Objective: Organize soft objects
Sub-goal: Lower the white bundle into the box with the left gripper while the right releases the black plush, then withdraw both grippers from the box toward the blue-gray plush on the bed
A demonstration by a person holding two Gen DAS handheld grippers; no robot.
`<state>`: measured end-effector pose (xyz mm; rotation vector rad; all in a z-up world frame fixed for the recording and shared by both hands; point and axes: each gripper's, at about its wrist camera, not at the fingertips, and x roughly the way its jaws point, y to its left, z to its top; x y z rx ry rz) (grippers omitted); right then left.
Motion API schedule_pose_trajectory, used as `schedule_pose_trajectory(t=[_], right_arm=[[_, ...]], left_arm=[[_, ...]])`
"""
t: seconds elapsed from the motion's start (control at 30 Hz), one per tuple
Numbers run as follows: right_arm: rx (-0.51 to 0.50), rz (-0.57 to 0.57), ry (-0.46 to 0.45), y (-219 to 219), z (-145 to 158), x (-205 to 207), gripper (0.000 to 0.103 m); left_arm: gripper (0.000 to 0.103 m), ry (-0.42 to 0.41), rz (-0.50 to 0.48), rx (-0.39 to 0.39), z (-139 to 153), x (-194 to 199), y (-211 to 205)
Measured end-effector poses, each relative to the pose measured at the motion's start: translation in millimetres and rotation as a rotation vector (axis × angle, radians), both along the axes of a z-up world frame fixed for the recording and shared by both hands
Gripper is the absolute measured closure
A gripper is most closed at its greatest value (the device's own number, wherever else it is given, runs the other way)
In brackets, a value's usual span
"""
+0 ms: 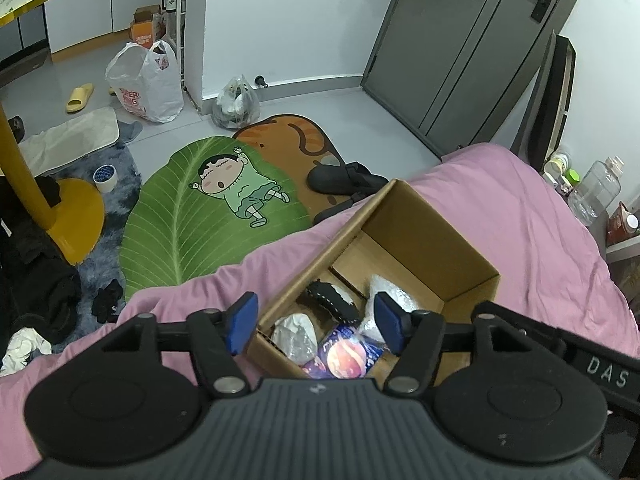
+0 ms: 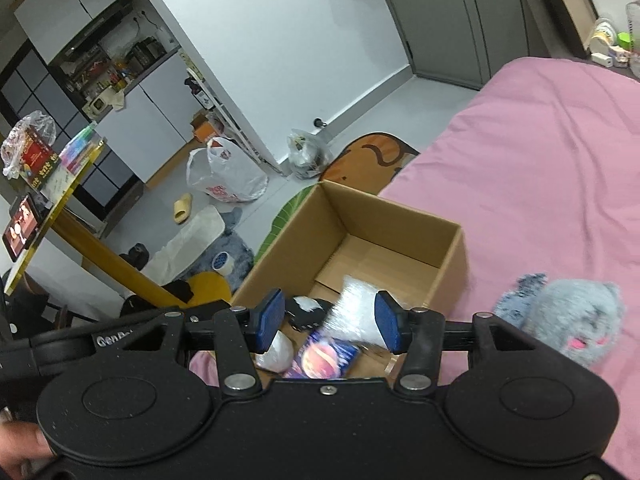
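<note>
An open cardboard box (image 1: 404, 216) (image 2: 304, 224) sits on the pink bed (image 1: 520, 216) (image 2: 540, 152). Inside lie a black-and-white soft item (image 1: 332, 300) (image 2: 306, 308), a white crumpled bag (image 1: 294, 334) (image 2: 276, 354), a purple printed packet (image 1: 344, 354) (image 2: 324, 356) and a clear plastic-wrapped item (image 1: 390, 298) (image 2: 356, 308). My left gripper (image 1: 316, 324) is open and empty above the box's near end. My right gripper (image 2: 328, 322) is open and empty above the same end. A grey plush toy (image 2: 568, 316) lies on the bed right of the box.
On the floor are a green leaf rug (image 1: 208, 208), an orange cat rug (image 1: 296, 140), black shoes (image 1: 344, 180), plastic bags (image 1: 146, 84) (image 2: 224, 176) and a yellow table base (image 1: 76, 216). Bottles (image 1: 592, 192) stand by the bed. A grey door (image 1: 460, 48) is behind.
</note>
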<state>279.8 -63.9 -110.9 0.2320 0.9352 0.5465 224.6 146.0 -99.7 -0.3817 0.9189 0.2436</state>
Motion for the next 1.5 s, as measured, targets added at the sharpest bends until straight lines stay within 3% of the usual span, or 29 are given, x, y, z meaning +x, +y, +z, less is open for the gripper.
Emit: schedule_pose_trajectory(t=[0.17,0.57,0.9,1.0,1.5], right_arm=[[-0.028,-0.017,-0.001,-14,3,-8,0.052],[-0.052,-0.068,-0.026,-55,11,-21,0.024],[-0.045,-0.096,-0.042,-88,18,-25,0.007],[-0.044,-0.102,-0.055,-96,20,-28,0.005],[-0.016,-0.139,-0.043,-135,14,-30,0.001]], left_arm=[[0.028,-0.001,-0.004,0.004,4,-3,-8],[0.023,0.014,-0.051,0.034,14,-11,-40],[0.005,-0.035,-0.074,0.077,27,-19,-65],[0.0,-0.046,-0.078,0.086,30,-20,-72],[0.0,-0.056,-0.105,0.093,35,-23,-97]])
